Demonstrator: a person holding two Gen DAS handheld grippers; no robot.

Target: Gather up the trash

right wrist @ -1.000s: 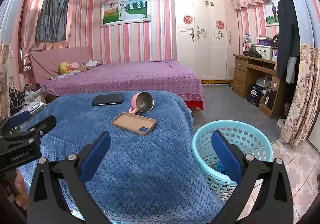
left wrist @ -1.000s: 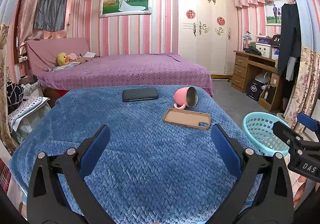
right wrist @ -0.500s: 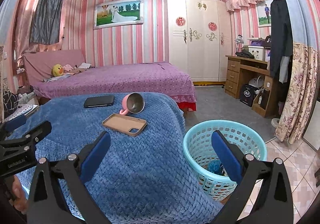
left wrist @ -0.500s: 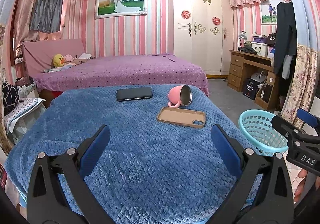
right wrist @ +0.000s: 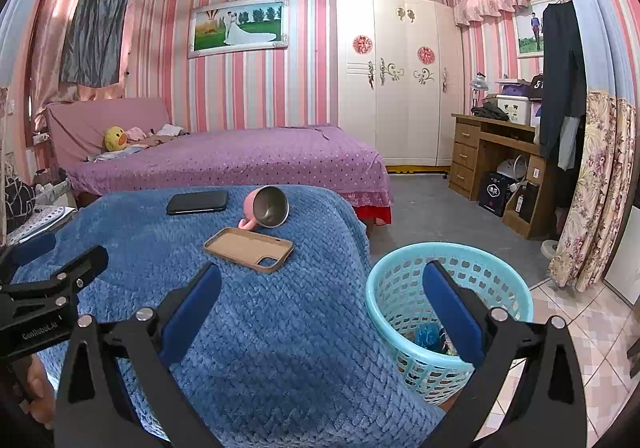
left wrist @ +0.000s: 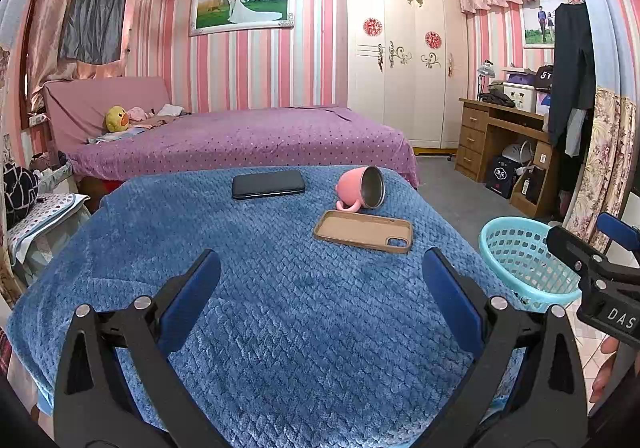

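Note:
A light blue plastic basket [right wrist: 448, 288] stands on the floor right of the blue-blanketed table [right wrist: 256, 312]; blue and dark trash [right wrist: 428, 336] lies in its bottom. The basket also shows in the left wrist view [left wrist: 524, 260]. My left gripper [left wrist: 320, 280] is open and empty above the blanket's near part [left wrist: 304, 320]. My right gripper [right wrist: 320, 288] is open and empty over the table's right edge, its right finger in front of the basket. Each gripper shows at the edge of the other's view.
On the blanket lie a tipped pink mug [left wrist: 362, 189], a tan phone case [left wrist: 364, 231] and a black phone [left wrist: 268, 184]. A purple bed [left wrist: 240, 143] stands behind, a white wardrobe [left wrist: 404, 59] and wooden desk [left wrist: 504, 135] to the right.
Both grippers have drifted slightly, shifting the scene a little left in both views. Both stay open and empty. Nothing on the blanket has moved.

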